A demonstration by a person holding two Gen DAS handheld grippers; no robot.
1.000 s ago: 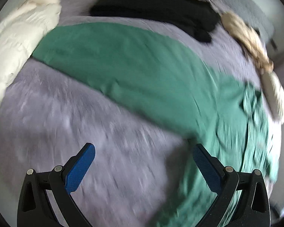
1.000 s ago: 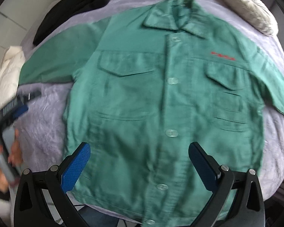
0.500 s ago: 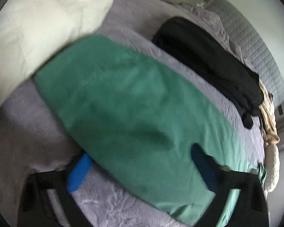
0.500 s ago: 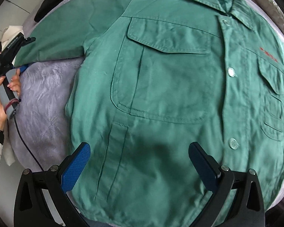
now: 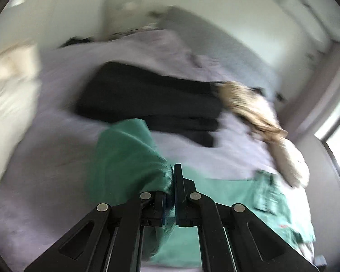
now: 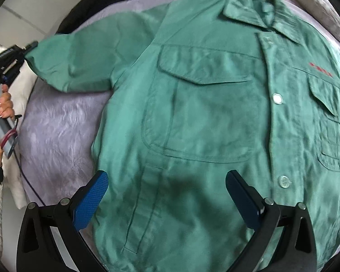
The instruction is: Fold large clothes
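- The green jacket (image 6: 204, 117) lies face up, buttoned, spread over the lavender bedspread (image 6: 56, 124), collar towards the far side. Its bulk is the main risk — one sleeve pulled across a body this wide could drag the whole garment sideways and wrinkle the front.
- The sleeve (image 5: 127, 158) is raised off the bed near its cuff. If it is carried over too fast or at a slant, it would likely land crooked over the chest pocket (image 6: 204, 104), and the fold line would be off.
- The left gripper (image 5: 172, 195) has its fingers pressed together on the sleeve cloth — the bite looks small, right at the edge, so the fabric may slip out mid-swing.
- The right gripper (image 6: 167, 195) hovers over the lower front with fingers spread wide, holding nothing; with no anchor on the hem, the body is free to shift.
- The folded black garment (image 5: 152, 99) sits near the sleeve's path; a wide swing could brush it.
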